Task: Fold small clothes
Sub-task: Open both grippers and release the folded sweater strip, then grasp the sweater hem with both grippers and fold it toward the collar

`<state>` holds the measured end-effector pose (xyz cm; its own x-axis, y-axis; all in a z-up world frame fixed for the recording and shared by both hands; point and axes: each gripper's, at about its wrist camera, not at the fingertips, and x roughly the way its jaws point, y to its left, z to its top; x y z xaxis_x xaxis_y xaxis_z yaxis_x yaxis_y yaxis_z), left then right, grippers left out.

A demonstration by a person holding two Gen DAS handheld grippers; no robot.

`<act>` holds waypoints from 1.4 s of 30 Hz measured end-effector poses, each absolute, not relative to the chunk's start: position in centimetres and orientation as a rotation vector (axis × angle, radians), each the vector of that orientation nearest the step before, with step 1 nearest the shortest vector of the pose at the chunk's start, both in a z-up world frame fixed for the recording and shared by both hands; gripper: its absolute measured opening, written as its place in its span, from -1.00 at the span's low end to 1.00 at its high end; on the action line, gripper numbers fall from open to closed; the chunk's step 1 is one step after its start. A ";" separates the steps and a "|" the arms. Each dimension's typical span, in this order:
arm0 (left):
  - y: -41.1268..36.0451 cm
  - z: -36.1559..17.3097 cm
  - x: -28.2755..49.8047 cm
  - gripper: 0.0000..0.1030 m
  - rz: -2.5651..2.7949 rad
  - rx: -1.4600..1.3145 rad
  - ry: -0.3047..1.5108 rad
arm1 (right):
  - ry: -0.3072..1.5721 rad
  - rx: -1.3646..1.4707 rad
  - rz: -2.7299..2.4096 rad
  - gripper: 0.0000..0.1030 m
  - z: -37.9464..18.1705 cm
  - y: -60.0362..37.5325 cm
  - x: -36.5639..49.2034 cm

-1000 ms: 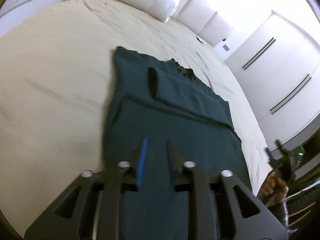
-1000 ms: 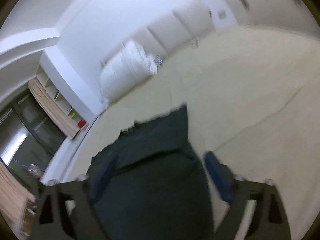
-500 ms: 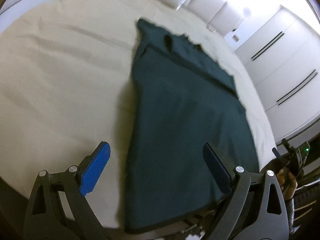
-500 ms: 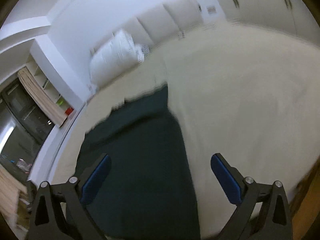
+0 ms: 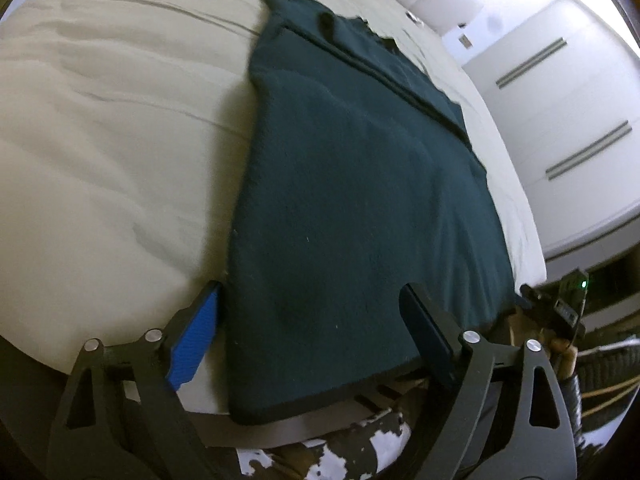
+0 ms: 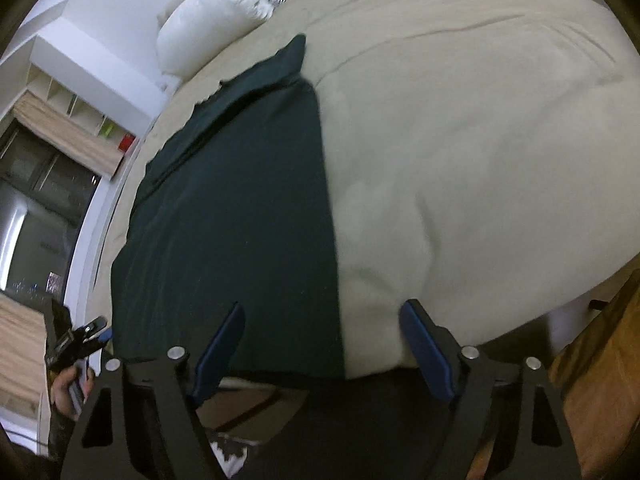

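While both tools hang at the near edge of the bed, nothing is held; the left gripper stands with its jaws spread wide, its blue pads either side of the near left part of the dark green garment; the right gripper is likewise spread wide over the garment's near right edge. The garment lies flat along the beige sheet, its near hem hanging slightly over the mattress edge, a folded band across its far end. At far left in the right view, a shelf unit meets a dark window; a white pillow lies at the bed's far end; white wardrobe doors stand at right in the left view.
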<state>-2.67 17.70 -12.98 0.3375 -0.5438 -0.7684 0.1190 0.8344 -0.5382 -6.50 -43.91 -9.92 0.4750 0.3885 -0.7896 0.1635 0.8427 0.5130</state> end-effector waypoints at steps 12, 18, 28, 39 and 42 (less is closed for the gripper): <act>18.4 -13.9 -2.0 0.48 -0.533 -0.484 1.213 | 1.110 0.764 0.278 0.14 -11.0 -44.1 -6.0; 19.4 -14.5 -2.0 -0.45 -0.507 -0.504 1.240 | 1.129 0.779 0.300 -0.23 -11.5 -43.7 -6.1; 19.9 -14.5 -2.7 -0.88 -0.530 -0.497 1.259 | 1.120 0.750 0.301 -0.80 -10.7 -43.0 -6.5; 19.9 -13.7 -3.6 -0.91 -0.602 -0.629 1.194 | 1.022 0.731 0.367 -0.82 -9.0 -42.7 -6.9; 20.1 -13.0 -3.5 -0.92 -0.629 -0.681 1.157 | 0.974 0.732 0.394 -0.83 -8.2 -42.5 -6.8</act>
<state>-3.52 20.15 -12.96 0.2810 -0.7493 -0.5997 0.0959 0.6436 -0.7593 -6.78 -42.51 -8.23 0.5196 0.6051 -0.6032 0.0157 0.6991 0.7148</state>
